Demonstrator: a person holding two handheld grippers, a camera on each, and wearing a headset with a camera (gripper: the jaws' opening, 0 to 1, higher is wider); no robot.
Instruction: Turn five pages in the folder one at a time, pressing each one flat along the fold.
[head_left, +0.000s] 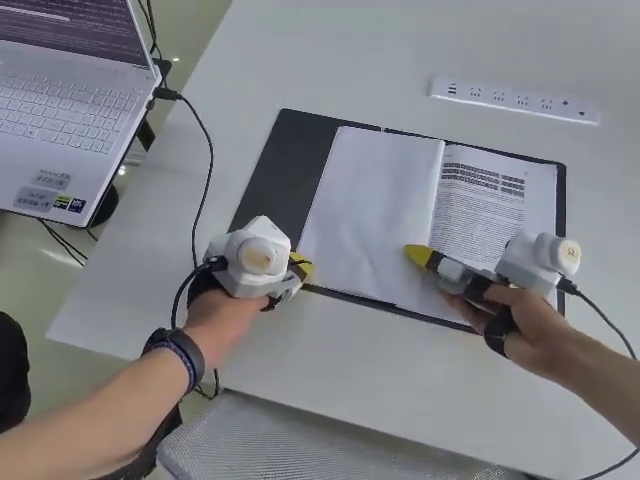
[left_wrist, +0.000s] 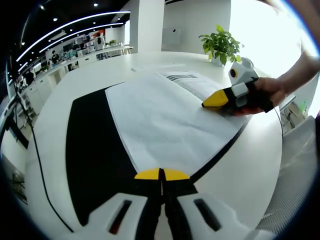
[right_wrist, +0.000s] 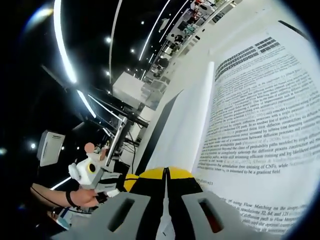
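The folder (head_left: 285, 170) lies open on the white desk (head_left: 400, 60), in front of the person. Its long axis runs left to right and dips slightly toward the right. The fold (head_left: 432, 220) runs from the far edge toward the person. Left of the fold lies a blank page (head_left: 370, 210), and beyond that the bare black inside of the cover. Right of the fold lies a printed page (head_left: 490, 215) dense with small text and a dark banded block at its top.

The right gripper (head_left: 420, 256) rests its yellow tips, pressed together, on the paper just beside the fold, near the near edge. The left gripper (head_left: 295, 268) sits at the folder's near left edge, its jaws also pressed together, with nothing seen between them.

A laptop (head_left: 60, 90) stands at the far left with a cable (head_left: 205, 150) trailing past the folder. A power strip (head_left: 515, 100) lies beyond the folder.
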